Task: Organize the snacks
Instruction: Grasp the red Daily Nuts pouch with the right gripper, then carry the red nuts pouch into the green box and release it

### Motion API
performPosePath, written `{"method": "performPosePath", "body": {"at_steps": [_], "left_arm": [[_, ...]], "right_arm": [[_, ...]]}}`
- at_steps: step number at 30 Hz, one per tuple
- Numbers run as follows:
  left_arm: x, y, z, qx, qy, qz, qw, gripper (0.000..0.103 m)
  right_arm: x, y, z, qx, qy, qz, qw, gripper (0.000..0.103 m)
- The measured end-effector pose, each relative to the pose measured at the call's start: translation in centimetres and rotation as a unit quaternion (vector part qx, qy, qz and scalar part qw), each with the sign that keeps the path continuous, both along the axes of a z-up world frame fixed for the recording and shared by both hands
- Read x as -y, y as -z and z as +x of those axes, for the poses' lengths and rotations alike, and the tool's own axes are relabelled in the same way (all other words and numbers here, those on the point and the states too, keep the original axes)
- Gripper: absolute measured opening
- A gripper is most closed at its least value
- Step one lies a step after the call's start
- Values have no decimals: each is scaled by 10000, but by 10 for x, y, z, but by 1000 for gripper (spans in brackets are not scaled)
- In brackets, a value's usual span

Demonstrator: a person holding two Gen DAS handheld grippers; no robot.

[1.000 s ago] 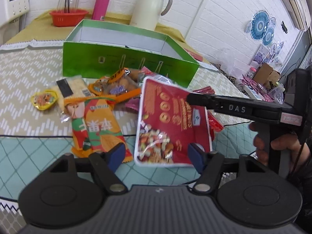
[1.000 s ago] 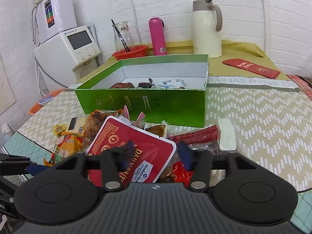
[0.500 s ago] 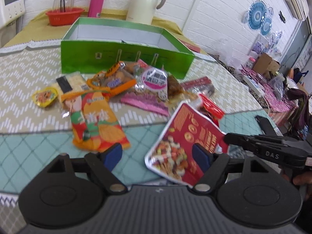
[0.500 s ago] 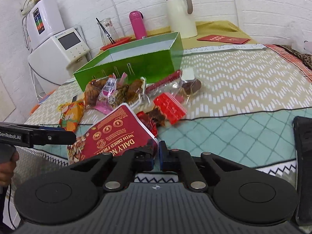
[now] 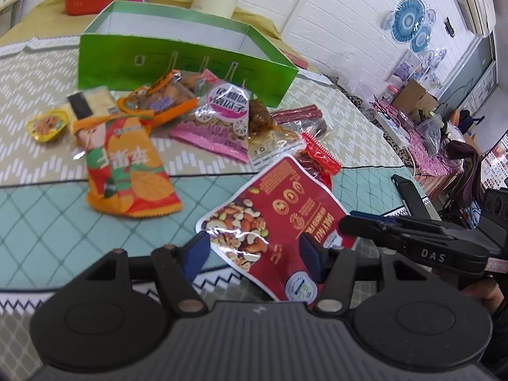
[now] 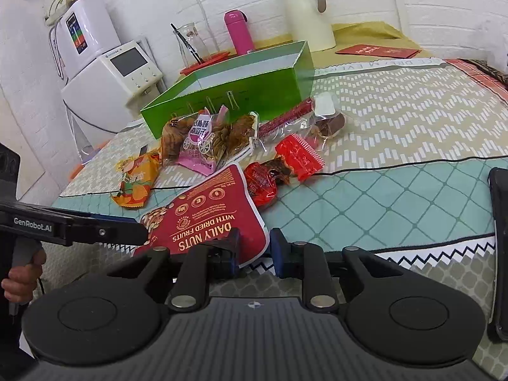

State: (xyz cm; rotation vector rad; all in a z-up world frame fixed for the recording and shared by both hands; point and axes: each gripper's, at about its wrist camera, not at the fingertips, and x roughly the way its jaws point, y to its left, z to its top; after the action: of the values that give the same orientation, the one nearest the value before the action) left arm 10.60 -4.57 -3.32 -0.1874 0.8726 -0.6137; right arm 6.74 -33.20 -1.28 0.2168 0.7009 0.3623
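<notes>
While the nut pouch (image 5: 279,222) lies flat at the near edge of the surface (image 6: 397,197), I keep it between both tools. My left gripper (image 5: 254,250) is closing, its jaws straddling the pouch's lower end without pressing it. My right gripper (image 6: 254,247) is opening, its jaws apart at the pouch's corner, holding nothing. Best practice: pinch one edge firmly, lift clear, then carry to the green box (image 6: 228,95) beyond the other snacks.
</notes>
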Motion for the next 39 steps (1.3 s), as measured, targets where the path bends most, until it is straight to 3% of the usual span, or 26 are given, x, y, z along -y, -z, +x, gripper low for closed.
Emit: {"method": "performPosePath", "body": {"at_steps": [4, 5, 6, 7, 8, 10, 15, 17, 18, 19, 20, 22, 26, 30, 33, 37, 38, 39], "left_arm": [[7, 1, 1, 225, 7, 167, 9996, 55], [11, 1, -1, 353, -32, 314, 9989, 42], [13, 1, -3, 463, -38, 453, 9979, 38], [14, 1, -4, 512, 0, 429, 9978, 26], [15, 1, -4, 443, 82, 270, 9986, 1], [18, 1, -5, 329, 170, 95, 9993, 0], [9, -2, -4, 61, -55, -37, 10000, 0], [-4, -3, -7, -58, -184, -85, 9998, 0], [-9, -3, -8, -142, -223, -91, 9996, 7], [-14, -4, -9, -225, -259, -134, 9993, 22], [-18, -4, -11, -324, -245, -220, 9989, 31], [-19, -5, -13, -485, -100, -325, 9982, 31], [-8, 0, -16, -644, 186, -210, 9975, 33], [1, 1, -13, -474, 265, -186, 9984, 34], [6, 1, -5, -379, 266, -145, 9988, 34], [15, 1, 6, -251, 310, -64, 9992, 34], [19, 1, 7, -165, 335, 28, 9993, 27], [23, 0, 7, -57, 311, 184, 9993, 18]], "right_arm": [[-3, 1, -1, 51, 44, -36, 10000, 36], [-4, 1, -1, 77, 50, -76, 9999, 33], [-5, 1, -1, 114, 67, -148, 9998, 28], [-6, 2, 0, 137, 96, -155, 9997, 25], [-5, 3, 0, 126, 152, -98, 9998, 24], [-4, 1, 1, 140, 248, -44, 9996, 10], [-3, -7, -2, 225, 132, -89, 9996, 9], [-4, -5, 0, 126, -10, -228, 9997, 18], [-4, -4, 2, 68, -117, -287, 9995, 29], [-5, -3, 4, 42, -172, -295, 9994, 35], [-5, -2, 7, 40, -207, -267, 9994, 36], [-7, -1, 17, 51, -320, -181, 9993, 42], [-6, 3, 38, 11, -394, 73, 9992, 41], [-5, 3, 31, -42, -533, 77, 9985, 32], [-2, 1, 15, 21, -492, -94, 9987, 32], [7, 2, 6, -44, -342, 84, 9994, 32], [8, 3, 7, -49, -297, 161, 9994, 30], [8, 4, 9, -46, -243, 180, 9995, 21]]}}
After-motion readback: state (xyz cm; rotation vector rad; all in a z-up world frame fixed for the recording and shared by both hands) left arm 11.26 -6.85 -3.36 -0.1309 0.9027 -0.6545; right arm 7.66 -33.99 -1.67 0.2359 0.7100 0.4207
